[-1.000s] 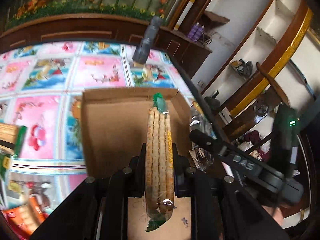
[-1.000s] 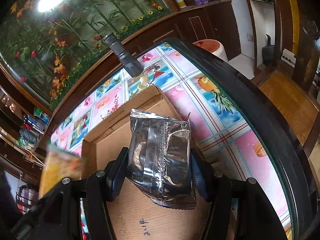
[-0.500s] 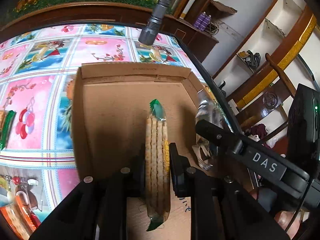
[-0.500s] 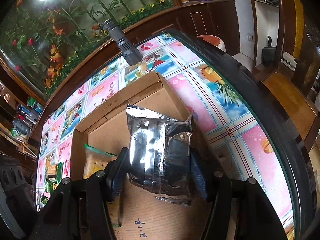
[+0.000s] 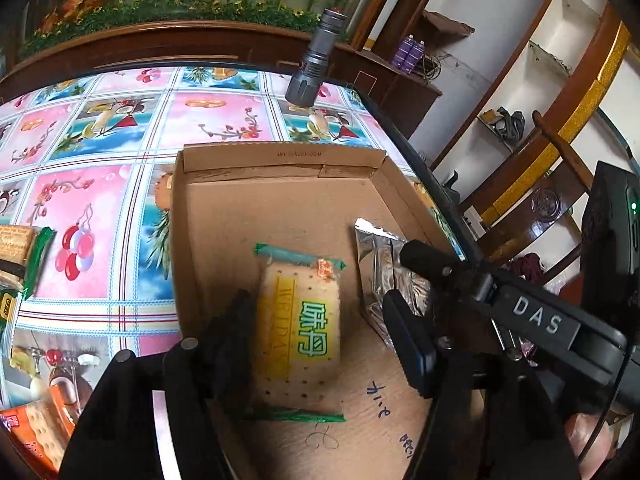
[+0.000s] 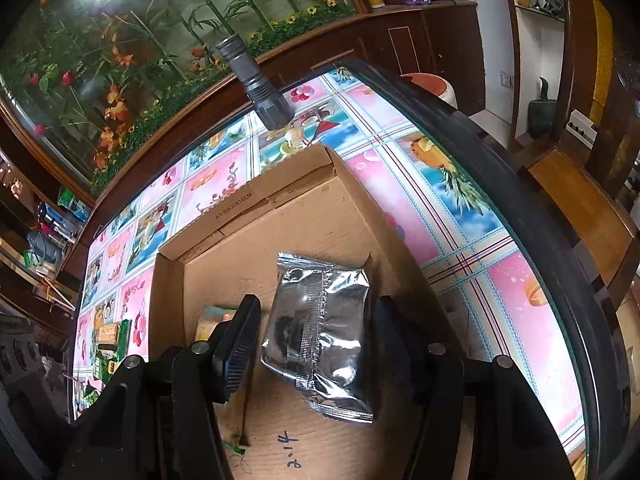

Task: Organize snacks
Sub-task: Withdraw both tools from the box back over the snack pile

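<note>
A shallow cardboard box point(image 5: 280, 156) lies on the flowered tablecloth. A yellow-and-green cracker pack point(image 5: 300, 320) lies flat on the box floor, label up. My left gripper point(image 5: 320, 344) straddles it and its jaws are opening; the pads no longer press on the pack. To its right, a silver foil pack point(image 6: 324, 320) sits low over the box floor near the right wall, with my right gripper point(image 6: 316, 340) shut on its sides. In the left wrist view the right gripper's arm point(image 5: 536, 320) crosses in front of the foil pack point(image 5: 380, 264). In the right wrist view the cracker pack point(image 6: 212, 320) peeks out behind my left finger.
A grey flashlight point(image 5: 316, 64) stands on the table behind the box. More snack packs point(image 5: 20, 248) lie on the cloth at the left, an orange one point(image 5: 36, 428) nearest. The table's dark rim point(image 6: 500, 152) runs close to the box's right side; a wooden chair point(image 6: 580, 200) is beyond.
The left jaws have parted, and the cracker pack, held on edge before, has dropped flat onto the box floor. The right gripper keeps its hold on the foil pack.
</note>
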Motion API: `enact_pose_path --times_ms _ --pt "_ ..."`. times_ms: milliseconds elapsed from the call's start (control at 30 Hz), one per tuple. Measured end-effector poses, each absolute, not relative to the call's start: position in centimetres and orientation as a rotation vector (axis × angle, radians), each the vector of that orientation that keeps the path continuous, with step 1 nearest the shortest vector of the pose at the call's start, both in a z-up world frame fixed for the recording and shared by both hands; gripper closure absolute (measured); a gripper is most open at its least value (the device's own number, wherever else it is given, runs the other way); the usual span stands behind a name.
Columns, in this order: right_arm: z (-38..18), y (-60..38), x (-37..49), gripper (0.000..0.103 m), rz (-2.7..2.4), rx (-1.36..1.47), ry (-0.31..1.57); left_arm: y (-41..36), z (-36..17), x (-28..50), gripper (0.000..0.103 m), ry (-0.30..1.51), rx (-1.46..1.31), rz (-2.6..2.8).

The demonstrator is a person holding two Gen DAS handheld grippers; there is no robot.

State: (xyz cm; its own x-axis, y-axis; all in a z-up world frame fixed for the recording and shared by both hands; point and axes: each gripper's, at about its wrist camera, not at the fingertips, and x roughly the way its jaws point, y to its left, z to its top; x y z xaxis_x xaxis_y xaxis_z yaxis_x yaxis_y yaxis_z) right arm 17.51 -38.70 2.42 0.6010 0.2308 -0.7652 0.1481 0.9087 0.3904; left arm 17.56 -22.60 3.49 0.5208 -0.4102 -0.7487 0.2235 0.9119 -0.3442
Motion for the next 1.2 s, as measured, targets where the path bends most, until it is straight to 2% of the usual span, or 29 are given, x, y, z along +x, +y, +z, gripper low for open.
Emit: enact_pose_path --times_ms 667,867,1200 --pt "4.9 -35.7 15.8 0.04 0.039 0.317 0.819 -17.1 7.0 12.0 0.035 0.861 -0.15 -0.339" --pt "5.2 -35.1 15.5 0.04 0.028 0.297 0.791 -14.5 8.6 10.0 0.03 0.805 -0.144 -0.31" --pt "6.1 -33.0 14.7 0.039 0.125 0.257 0.754 -10.1 8.8 7.1 0.03 0.816 -0.151 -0.282"
